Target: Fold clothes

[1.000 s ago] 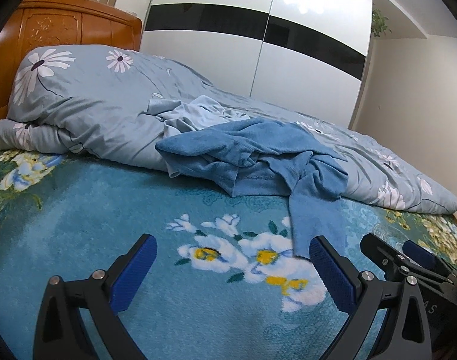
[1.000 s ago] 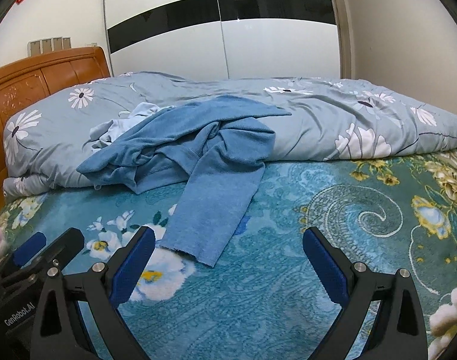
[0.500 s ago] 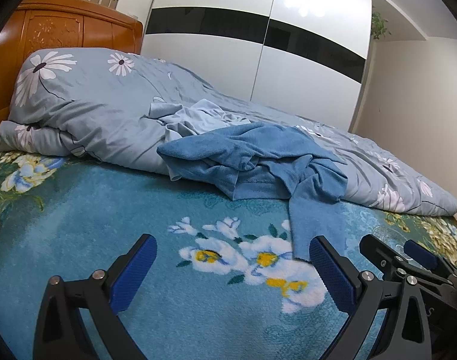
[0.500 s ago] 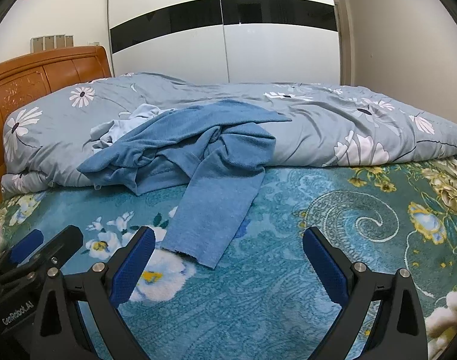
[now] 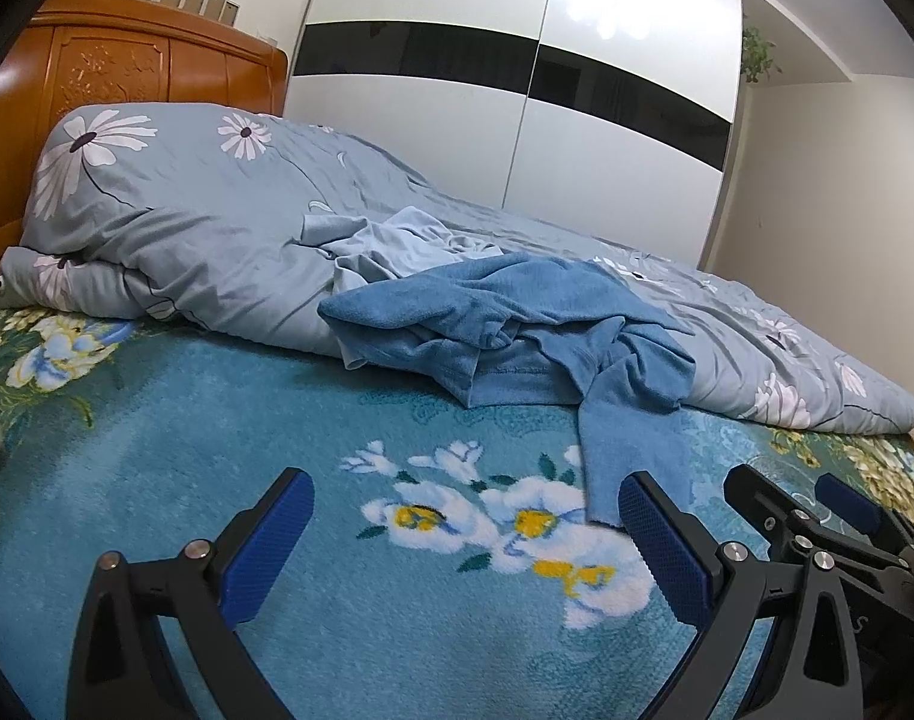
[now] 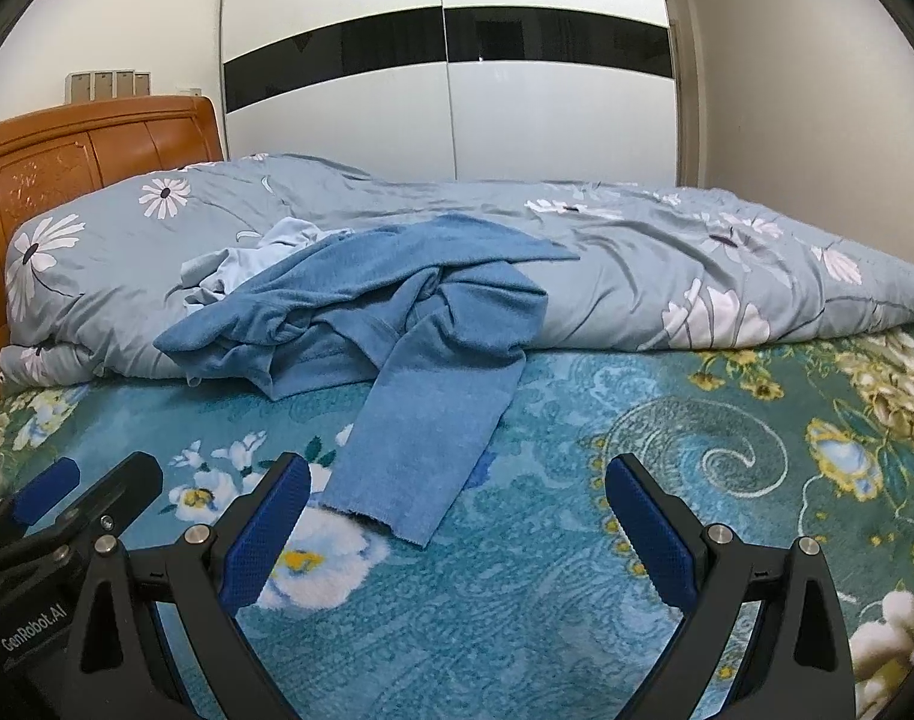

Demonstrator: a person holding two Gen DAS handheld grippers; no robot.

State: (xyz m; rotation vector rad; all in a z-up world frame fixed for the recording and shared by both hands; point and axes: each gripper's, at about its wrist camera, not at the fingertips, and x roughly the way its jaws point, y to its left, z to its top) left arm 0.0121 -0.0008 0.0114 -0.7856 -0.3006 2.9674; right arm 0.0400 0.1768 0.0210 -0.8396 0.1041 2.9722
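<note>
1. Left gripper (image 5: 466, 531) low over the teal flowered blanket (image 5: 265, 420), fingers spread wide, nothing between the blue pads (image 5: 268, 546)
2. Right gripper (image 6: 457, 525) likewise released and empty, hovering over the same blanket, just beside the left one
3. Blue sweater (image 6: 391, 294) crumpled in a heap, draped half on the grey-blue flowered quilt (image 6: 667, 252) and half on the blanket
4. One sleeve (image 6: 421, 426) hanging down off the heap, flat on the blanket, cuff end just ahead of the right gripper, nearer its left finger
5. Same cuff just ahead of the left gripper's right pad in the left view; touching or not, cannot tell
6. Pale blue garment (image 5: 397, 243) bunched on the quilt behind the sweater, partly under it
7. Wooden headboard (image 5: 115, 66) at the far left, white wardrobe (image 6: 445, 90) with a black band behind the bed
</note>
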